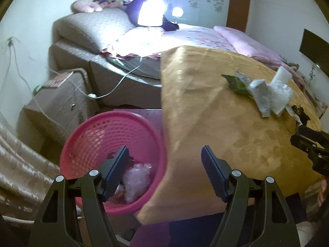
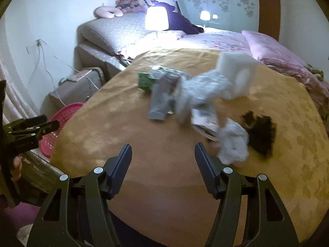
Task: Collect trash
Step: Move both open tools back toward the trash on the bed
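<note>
A pink mesh basket stands on the floor left of the gold-clothed table; a crumpled clear plastic bag lies inside it. My left gripper is open and empty, above the basket's right rim and the table edge. On the table lies a trash heap: a green wrapper, a grey pouch, white crumpled paper and foam, a white wad and a black scrap. My right gripper is open and empty over the cloth, just short of the heap.
A bed with pink bedding and a lit lamp lies behind the table. A grey nightstand with cables stands left of the basket. The basket also shows in the right wrist view, beside my left gripper.
</note>
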The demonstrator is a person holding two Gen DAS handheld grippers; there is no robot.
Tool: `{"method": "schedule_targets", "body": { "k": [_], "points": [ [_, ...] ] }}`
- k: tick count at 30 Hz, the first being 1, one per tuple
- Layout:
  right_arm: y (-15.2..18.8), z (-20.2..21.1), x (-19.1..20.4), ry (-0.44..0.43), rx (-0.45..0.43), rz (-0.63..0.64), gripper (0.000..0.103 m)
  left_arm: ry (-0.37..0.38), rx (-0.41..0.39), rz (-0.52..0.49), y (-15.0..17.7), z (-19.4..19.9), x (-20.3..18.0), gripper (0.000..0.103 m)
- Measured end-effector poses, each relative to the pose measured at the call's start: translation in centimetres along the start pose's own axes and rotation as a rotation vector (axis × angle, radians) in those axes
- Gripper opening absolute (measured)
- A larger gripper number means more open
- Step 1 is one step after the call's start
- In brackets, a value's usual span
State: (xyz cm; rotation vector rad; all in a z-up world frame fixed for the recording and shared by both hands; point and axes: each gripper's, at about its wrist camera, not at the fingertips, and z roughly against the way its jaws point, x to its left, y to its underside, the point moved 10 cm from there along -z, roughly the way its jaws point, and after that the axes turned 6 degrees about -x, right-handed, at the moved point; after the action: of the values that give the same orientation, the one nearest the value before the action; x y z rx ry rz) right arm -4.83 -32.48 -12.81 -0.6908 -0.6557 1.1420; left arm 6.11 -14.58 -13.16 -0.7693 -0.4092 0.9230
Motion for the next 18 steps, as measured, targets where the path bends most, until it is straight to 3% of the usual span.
{"method": "schedule_targets", "body": {
  "k": [18],
  "points": [
    [0.6,1.7,-6.8,0.085,-0.046,-0.115,0.061,0.192,0.006,-0.089,-3.9,-3.6,-13.3,0.07]
  ]
}}
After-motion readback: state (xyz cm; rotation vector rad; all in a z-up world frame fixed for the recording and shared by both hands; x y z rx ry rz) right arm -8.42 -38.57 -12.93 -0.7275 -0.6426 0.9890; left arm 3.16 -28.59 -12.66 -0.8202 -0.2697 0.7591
